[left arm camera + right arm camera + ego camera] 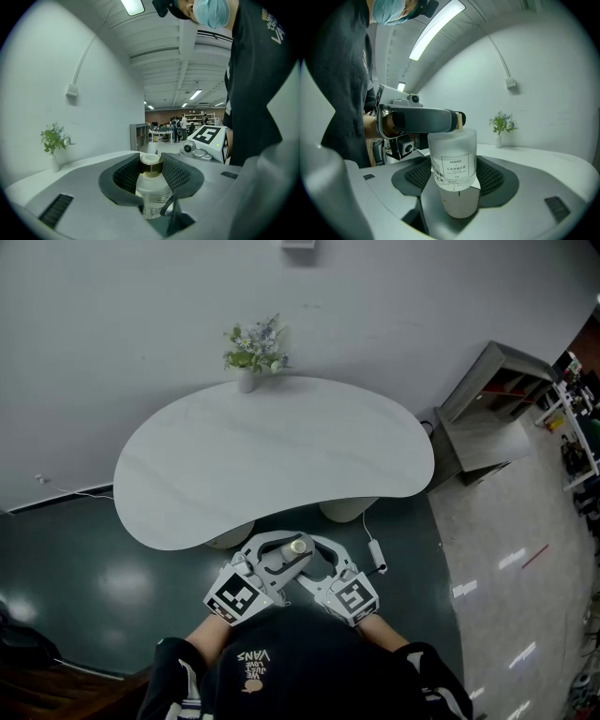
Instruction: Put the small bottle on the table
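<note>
The small frosted bottle (298,547) with a gold cap hangs upright between my two grippers, just short of the near edge of the white kidney-shaped table (272,456). My left gripper (281,557) is shut on the bottle (151,187) up at the neck and cap. In the right gripper view my right gripper (457,180) is shut on the lower body of the bottle (453,161), whose label faces the camera. In the head view the right gripper (317,559) meets the left one at the bottle, in front of the person's chest.
A small vase of flowers (253,352) stands at the table's far edge against the wall. A grey shelf unit (487,409) stands to the right. A white cable with an adaptor (377,554) lies on the dark floor near the table's pedestal.
</note>
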Tool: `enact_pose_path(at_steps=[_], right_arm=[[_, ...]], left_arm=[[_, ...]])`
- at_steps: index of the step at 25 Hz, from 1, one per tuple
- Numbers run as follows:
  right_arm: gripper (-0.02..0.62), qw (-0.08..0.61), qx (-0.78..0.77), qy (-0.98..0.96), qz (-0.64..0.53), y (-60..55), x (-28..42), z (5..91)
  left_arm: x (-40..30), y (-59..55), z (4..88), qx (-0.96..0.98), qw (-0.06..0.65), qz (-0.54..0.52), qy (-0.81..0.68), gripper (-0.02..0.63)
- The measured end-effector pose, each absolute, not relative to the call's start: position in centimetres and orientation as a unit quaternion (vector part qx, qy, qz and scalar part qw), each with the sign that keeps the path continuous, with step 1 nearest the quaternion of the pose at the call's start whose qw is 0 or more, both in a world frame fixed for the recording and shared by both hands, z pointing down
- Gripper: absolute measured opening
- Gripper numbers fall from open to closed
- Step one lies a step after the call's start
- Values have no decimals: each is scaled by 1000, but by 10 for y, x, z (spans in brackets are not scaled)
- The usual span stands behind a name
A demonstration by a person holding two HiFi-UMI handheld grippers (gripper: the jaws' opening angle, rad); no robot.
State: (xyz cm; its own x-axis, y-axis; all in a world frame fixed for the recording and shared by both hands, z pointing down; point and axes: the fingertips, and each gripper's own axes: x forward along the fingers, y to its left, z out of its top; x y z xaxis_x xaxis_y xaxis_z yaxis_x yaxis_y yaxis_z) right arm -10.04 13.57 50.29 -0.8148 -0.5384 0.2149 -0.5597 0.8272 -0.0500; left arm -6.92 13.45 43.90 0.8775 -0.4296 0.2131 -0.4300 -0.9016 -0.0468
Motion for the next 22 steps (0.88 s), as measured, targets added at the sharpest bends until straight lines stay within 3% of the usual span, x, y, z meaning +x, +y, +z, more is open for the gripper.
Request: enact_pose_path(at_steps=[22], right_arm=[[268,95,322,-938,85,28,-126,512]], left_arm=[[-93,27,452,974,-2,116,-194,156]])
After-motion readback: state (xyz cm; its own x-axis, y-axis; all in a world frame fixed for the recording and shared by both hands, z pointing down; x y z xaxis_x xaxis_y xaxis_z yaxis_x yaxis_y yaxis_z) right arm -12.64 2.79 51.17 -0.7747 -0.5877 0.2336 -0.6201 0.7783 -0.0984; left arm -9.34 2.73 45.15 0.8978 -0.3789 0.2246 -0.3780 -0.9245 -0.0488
